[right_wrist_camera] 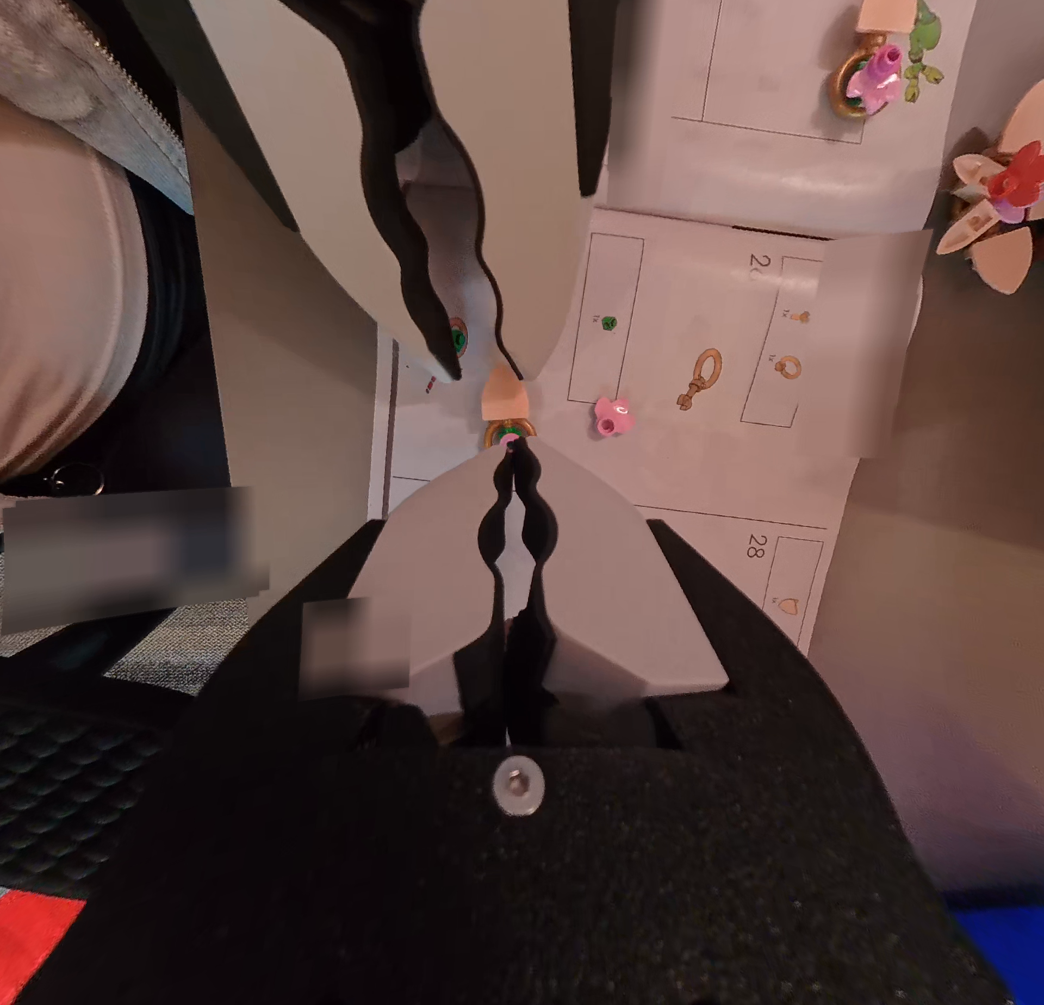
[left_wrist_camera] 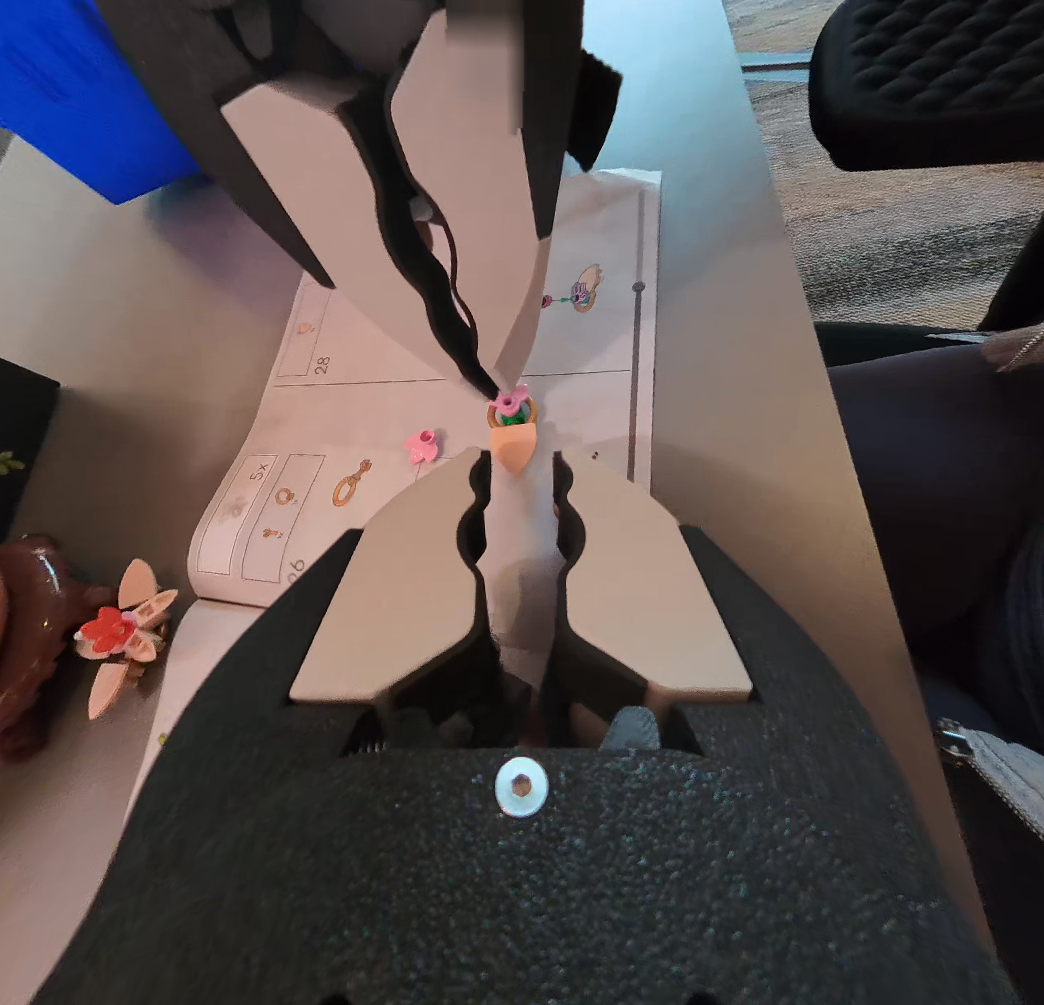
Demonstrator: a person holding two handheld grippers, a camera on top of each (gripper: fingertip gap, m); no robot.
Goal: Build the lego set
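Right jaws clamp a pink flower [left_wrist_camera: 510, 400]; left jaws apart, over booklet [left_wrist_camera: 361, 413] on grey table [left_wrist_camera: 734, 413].

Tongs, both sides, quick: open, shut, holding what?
Left tongs: open, pads apart, with the peach petal piece just ahead of the tips, not gripped.
Right tongs: shut on the pink flower above the gold ring.

place: looks like an office to me
desk: I see a plain grey desktop [left_wrist_camera: 706, 243]
floor: mottled carpet [left_wrist_camera: 904, 232]
seating: black mesh office chair [left_wrist_camera: 932, 57]
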